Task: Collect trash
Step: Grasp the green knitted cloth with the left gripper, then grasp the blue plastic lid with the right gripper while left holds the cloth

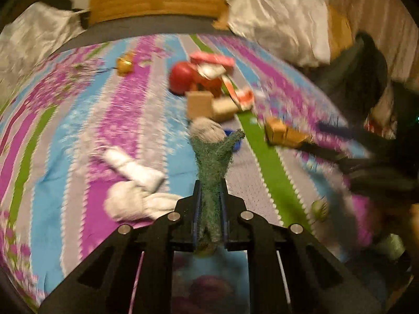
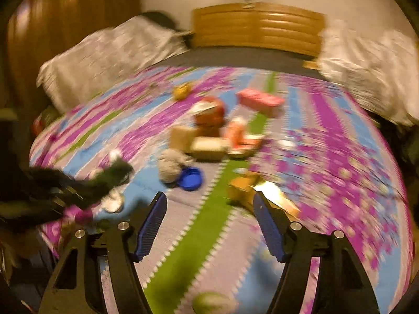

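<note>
My left gripper [image 1: 210, 185] is shut on a rough green scouring pad [image 1: 213, 162], which sticks out beyond its fingertips over the striped bedspread [image 1: 78, 144]. Just beyond the pad lie a grey crumpled wad [image 1: 207, 129] and a blue lid [image 1: 235, 145]. My right gripper [image 2: 209, 198] stands open above the green stripe with nothing between its fingers. A yellow-brown carton [image 2: 251, 191] lies just beyond its right finger. The blue lid [image 2: 191, 179] is ahead on its left. Both views are blurred.
Crumpled white tissue [image 1: 136, 191] lies left of the left gripper. Mid-bed sit cardboard boxes [image 1: 200, 103], a red round thing [image 1: 182, 77], a pink box [image 1: 212, 59] and torn red-white packaging [image 1: 243, 96]. A small green round thing [image 2: 209, 303] lies near. A wooden headboard [image 2: 256, 26] and pillows stand beyond.
</note>
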